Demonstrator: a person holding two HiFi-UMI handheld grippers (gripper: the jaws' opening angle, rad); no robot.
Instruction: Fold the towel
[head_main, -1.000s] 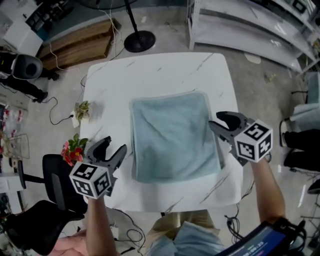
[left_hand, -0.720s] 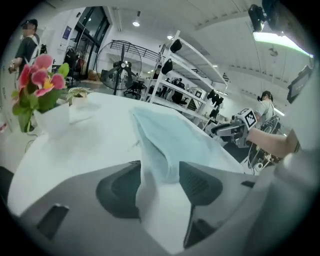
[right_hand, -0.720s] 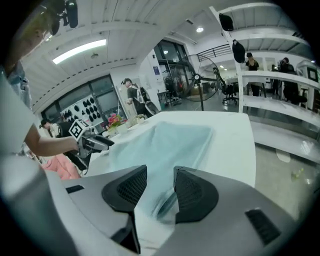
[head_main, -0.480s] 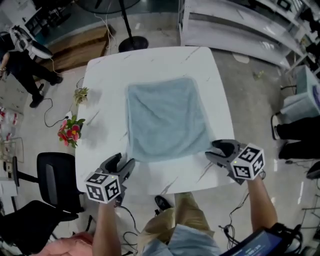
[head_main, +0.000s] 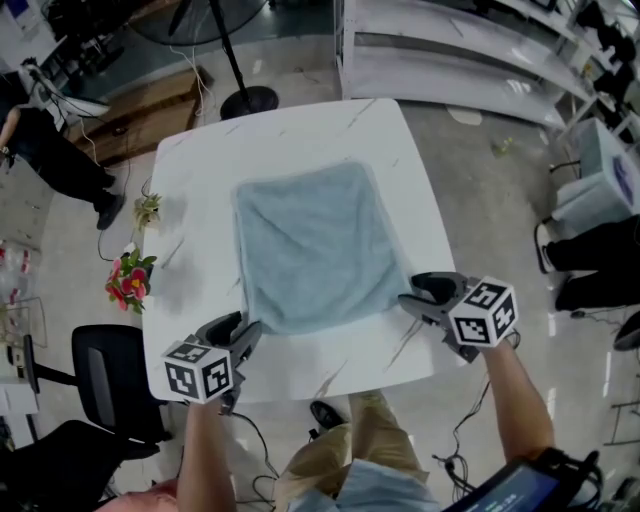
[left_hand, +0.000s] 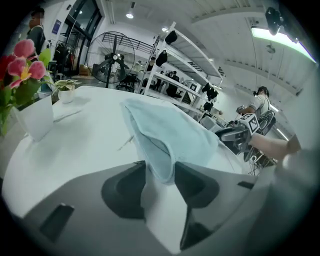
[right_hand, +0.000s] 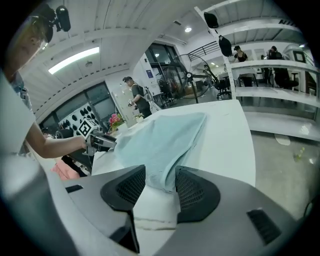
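Observation:
A light blue towel (head_main: 315, 245) lies spread flat on the white marble table (head_main: 200, 200). My left gripper (head_main: 240, 327) sits at the towel's near left corner. In the left gripper view that corner of the towel (left_hand: 170, 132) lies between the jaws of the left gripper (left_hand: 160, 172), which have just been closing but still stand apart. My right gripper (head_main: 410, 292) sits at the near right corner. In the right gripper view that corner of the towel (right_hand: 160, 142) lies between the jaws of the right gripper (right_hand: 161, 182), which have just been opening and stand wide.
A white pot of pink flowers (left_hand: 32, 117) and a small potted plant (left_hand: 65, 92) stand at the table's left edge. A fan stand (head_main: 248, 100) is beyond the table, metal shelves (head_main: 450, 50) at the back right, a black chair (head_main: 105, 375) at the left.
Both grippers have come back from beside the towel's sides to its two near corners and sunk to the table. The left jaws have narrowed around their corner.

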